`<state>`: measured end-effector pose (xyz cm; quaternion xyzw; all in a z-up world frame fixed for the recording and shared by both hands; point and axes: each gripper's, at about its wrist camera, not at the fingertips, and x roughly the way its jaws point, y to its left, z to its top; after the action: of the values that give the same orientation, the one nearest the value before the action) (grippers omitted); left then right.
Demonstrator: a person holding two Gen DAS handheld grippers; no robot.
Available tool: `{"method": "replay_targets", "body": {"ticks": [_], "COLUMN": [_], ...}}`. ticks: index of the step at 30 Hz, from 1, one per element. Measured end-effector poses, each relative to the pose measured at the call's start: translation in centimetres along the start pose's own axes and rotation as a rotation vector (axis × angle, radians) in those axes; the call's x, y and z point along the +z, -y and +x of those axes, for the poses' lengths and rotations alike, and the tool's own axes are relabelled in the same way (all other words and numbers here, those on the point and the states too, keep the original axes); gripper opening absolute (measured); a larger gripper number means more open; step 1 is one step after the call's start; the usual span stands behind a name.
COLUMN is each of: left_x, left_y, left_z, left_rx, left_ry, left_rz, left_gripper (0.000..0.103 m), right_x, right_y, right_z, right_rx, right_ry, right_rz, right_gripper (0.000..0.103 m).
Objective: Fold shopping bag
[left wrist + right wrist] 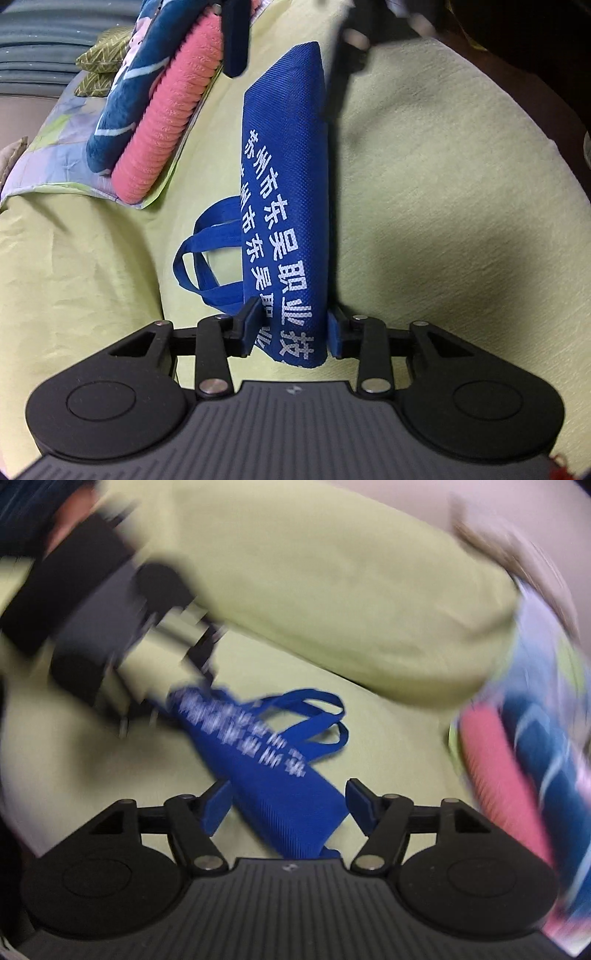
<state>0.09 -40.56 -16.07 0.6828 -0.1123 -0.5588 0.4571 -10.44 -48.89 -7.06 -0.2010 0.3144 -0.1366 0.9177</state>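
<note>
A blue shopping bag [288,192] with white Chinese print lies folded into a long narrow strip on a yellow-green sheet [443,184]. Its two handles [207,258] stick out to the left. My left gripper [293,332] is open, with the near end of the strip between its fingers. In the blurred right wrist view the bag [273,775] runs diagonally, its handles [314,720] lying to the right. My right gripper [286,805] is open, its jaws astride the bag's other end. It also shows blurred at the far end in the left wrist view [347,44].
A pink ribbed roll [166,118] and a dark blue patterned cloth [125,103] lie on a pale patterned sheet at the upper left. They also show at the right in the right wrist view [509,775]. A raised fold of the yellow-green sheet [332,590] lies beyond the bag.
</note>
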Motion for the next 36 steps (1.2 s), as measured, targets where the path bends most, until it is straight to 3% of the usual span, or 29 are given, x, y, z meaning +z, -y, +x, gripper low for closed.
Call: {"method": "replay_targets", "body": {"ticks": [4, 8, 14, 19, 27, 32, 36], "left_x": [-0.2, -0.6, -0.7, -0.4, 0.0, -0.3, -0.4], "left_y": [-0.2, -0.7, -1.7, -1.2, 1.5, 0.6, -0.3], "left_z": [-0.1, -0.1, -0.4, -2.6, -7.0, -6.9, -6.0], "left_rx": [-0.015, -0.031, -0.054, -0.119, -0.188, -0.197, -0.196], "left_ry": [0.011, 0.025, 0.043, 0.052, 0.064, 0.050, 0.033], "left_rz": [-0.021, -0.069, -0.214, -0.296, -0.389, -0.489, -0.509], "left_gripper": [0.041, 0.041, 0.041, 0.041, 0.044, 0.044, 0.044], "right_x": [-0.9, -1.1, 0.4, 1.0, 0.8, 2.3, 2.7], "right_y": [-2.7, -3.4, -1.7, -1.3, -0.1, 4.8, 8.3], "right_z": [1.9, 4.1, 4.7, 2.9, -0.7, 1.4, 4.2], "right_rx": [-0.093, -0.100, -0.002, 0.098, 0.337, 0.541, 0.651], "right_ry": [0.011, 0.029, -0.027, -0.074, -0.126, -0.231, -0.337], "right_rz": [-0.304, -0.425, -0.267, -0.177, -0.045, 0.194, 0.394], "right_gripper": [0.059, 0.046, 0.037, 0.037, 0.037, 0.037, 0.037]}}
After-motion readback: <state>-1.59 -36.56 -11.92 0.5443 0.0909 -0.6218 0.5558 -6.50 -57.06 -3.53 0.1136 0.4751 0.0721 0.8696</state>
